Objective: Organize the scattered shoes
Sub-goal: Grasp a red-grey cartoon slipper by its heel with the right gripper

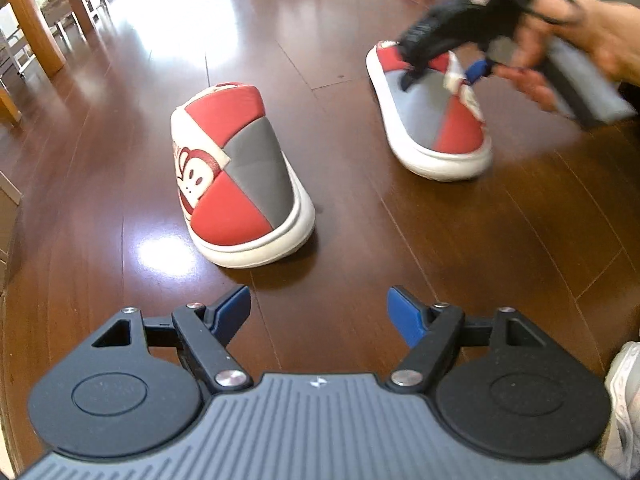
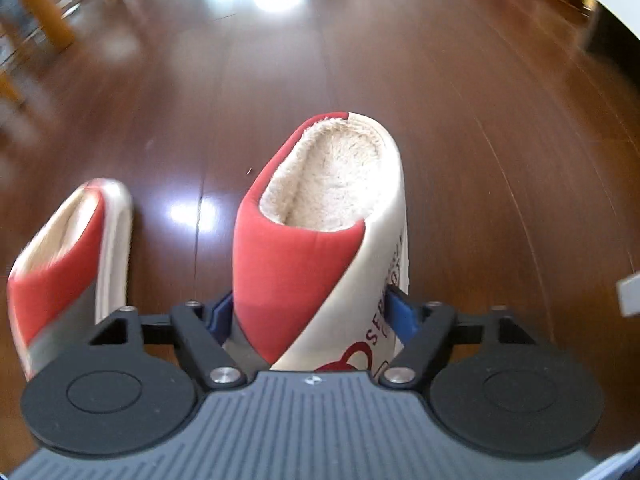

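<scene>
Here, two red, grey and white padded slippers with thick white soles sit apart on a glossy dark brown wooden floor (image 1: 120, 160). The left gripper (image 1: 319, 312) hovers above the boards with its blue-tipped jaws spread and nothing between them, just short of the nearer slipper (image 1: 240, 184), which bears a red cartoon monkey face on its white side panel and points its toe toward the camera.

The right gripper (image 2: 310, 312) straddles the toe of the other slipper (image 2: 320, 232), which stands flat on the floor with its cream fleece lining open to view. Its blue pads (image 2: 400, 316) lie against both flanks of the upper, so it appears clamped on this slipper. In the left wrist view the same tool is a blur over that slipper, held by a bare hand (image 1: 592, 48). The nearer slipper lies just beside it at the left of the right wrist view. A wooden table leg (image 1: 36, 28) stands far left.
</scene>
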Demonstrator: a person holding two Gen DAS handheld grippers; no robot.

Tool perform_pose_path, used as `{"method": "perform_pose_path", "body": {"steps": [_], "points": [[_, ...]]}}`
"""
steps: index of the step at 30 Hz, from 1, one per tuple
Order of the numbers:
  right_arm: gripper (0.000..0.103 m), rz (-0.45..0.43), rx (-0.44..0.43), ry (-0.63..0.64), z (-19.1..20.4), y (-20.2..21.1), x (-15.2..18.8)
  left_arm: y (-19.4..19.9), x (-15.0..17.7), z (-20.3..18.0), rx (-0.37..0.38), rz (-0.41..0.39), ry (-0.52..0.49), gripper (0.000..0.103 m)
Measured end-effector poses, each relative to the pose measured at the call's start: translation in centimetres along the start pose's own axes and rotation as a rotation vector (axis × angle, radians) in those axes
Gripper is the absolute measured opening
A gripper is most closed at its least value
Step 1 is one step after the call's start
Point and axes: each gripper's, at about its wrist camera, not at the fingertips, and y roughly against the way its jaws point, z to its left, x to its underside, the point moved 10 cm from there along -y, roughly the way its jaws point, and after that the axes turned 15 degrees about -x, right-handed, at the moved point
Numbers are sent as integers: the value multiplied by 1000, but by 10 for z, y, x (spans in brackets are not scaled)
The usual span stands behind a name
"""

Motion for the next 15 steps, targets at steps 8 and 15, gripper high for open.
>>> {"method": "perform_pose_path", "body": {"steps": [8,15], "points": [[70,65,-24,143,-38,99,113,26,17,-44,53,-6,-71,76],[76,76,-11,223,-62,129,167,53,19,-91,101,-31,-147,77]]}}
